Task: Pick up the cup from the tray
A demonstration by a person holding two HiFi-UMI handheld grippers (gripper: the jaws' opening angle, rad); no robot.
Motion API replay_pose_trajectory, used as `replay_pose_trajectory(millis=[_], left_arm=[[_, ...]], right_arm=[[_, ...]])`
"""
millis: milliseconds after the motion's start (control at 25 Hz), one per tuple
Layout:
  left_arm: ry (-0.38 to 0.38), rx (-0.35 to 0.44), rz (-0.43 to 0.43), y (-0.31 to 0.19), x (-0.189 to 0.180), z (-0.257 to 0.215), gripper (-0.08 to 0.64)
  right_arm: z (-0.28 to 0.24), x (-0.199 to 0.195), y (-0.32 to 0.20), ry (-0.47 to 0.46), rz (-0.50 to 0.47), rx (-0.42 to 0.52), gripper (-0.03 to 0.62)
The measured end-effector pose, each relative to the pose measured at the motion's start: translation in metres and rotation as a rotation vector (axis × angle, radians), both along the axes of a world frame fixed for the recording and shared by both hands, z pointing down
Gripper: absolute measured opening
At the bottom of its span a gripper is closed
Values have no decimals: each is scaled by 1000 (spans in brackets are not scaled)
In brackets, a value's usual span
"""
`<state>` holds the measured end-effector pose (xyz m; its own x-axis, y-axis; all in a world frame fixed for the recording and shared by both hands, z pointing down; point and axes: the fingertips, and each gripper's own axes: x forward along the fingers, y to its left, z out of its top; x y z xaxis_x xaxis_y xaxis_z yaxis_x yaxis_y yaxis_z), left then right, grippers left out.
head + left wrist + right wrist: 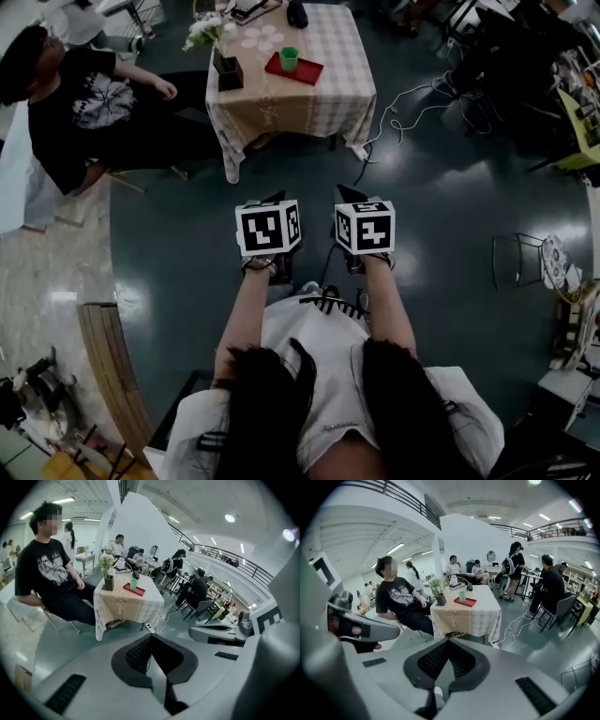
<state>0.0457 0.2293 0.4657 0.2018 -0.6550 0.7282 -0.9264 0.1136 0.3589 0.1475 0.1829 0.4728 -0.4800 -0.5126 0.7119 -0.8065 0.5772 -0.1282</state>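
The green cup (289,58) is standing on the red tray (307,72) on the table (323,98), well away from the left gripper (150,638) and right gripper (447,641), both carrying nothing, jaws pressed together; arriving unopened is risking toppling it

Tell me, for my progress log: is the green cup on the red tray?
Yes, the green cup stands upright on the red tray.
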Motion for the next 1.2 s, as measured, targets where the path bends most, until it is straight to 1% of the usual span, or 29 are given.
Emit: replay_pose_trajectory(millis=[80, 200, 280, 400, 560, 600, 640, 720, 760, 840, 920, 1040, 1080, 1160, 1200], left_arm=[[0, -1, 3, -4, -5, 1, 8], [-2, 8, 4, -12, -17, 1, 8], [-8, 16, 5, -19, -25, 1, 8], [-12, 28, 14, -29, -35, -3, 8], [-16, 23, 44, -31, -46, -4, 8], [-15, 21, 46, -32, -49, -4, 8], [-14, 19, 47, -34, -53, -3, 8], [-16, 11, 52, -34, -60, -2, 8], [-18, 7, 58, -34, -62, -1, 8], [-22, 9, 67, -36, -64, -2, 8], [-24, 14, 68, -41, -66, -3, 8], [-14, 17, 59, -50, -71, -1, 8], [-12, 19, 51, -54, -74, -1, 8], [-15, 22, 38, -66, -81, -1, 8], [-19, 21, 33, -71, -84, 0, 8]], right_arm=[[-2, -4, -6, -29, 29, 4, 11], [-3, -8, -18, -2, 56, 39, 11], [-4, -14, -24, 3, 55, 51, 11], [-9, -30, -29, -40, 42, 47, 14], [-4, -48, -25, -30, 35, 26, 17], [-4, -53, -24, -39, 27, 19, 21], [-4, -59, -22, -57, 15, 15, 38], [-8, -71, -20, -102, -8, 15, 125], [-10, -74, -20, -118, -9, 18, 142], [-13, -76, -25, -129, 4, 28, 144], [-17, -77, -32, -119, 11, 38, 144], [-18, -83, -42, -123, -9, 43, 147], [-19, -88, -47, -128, -30, 48, 155], [-20, -97, -57, -127, -71, 64, 199], [-19, -100, -64, -123, -80, 72, 210]])
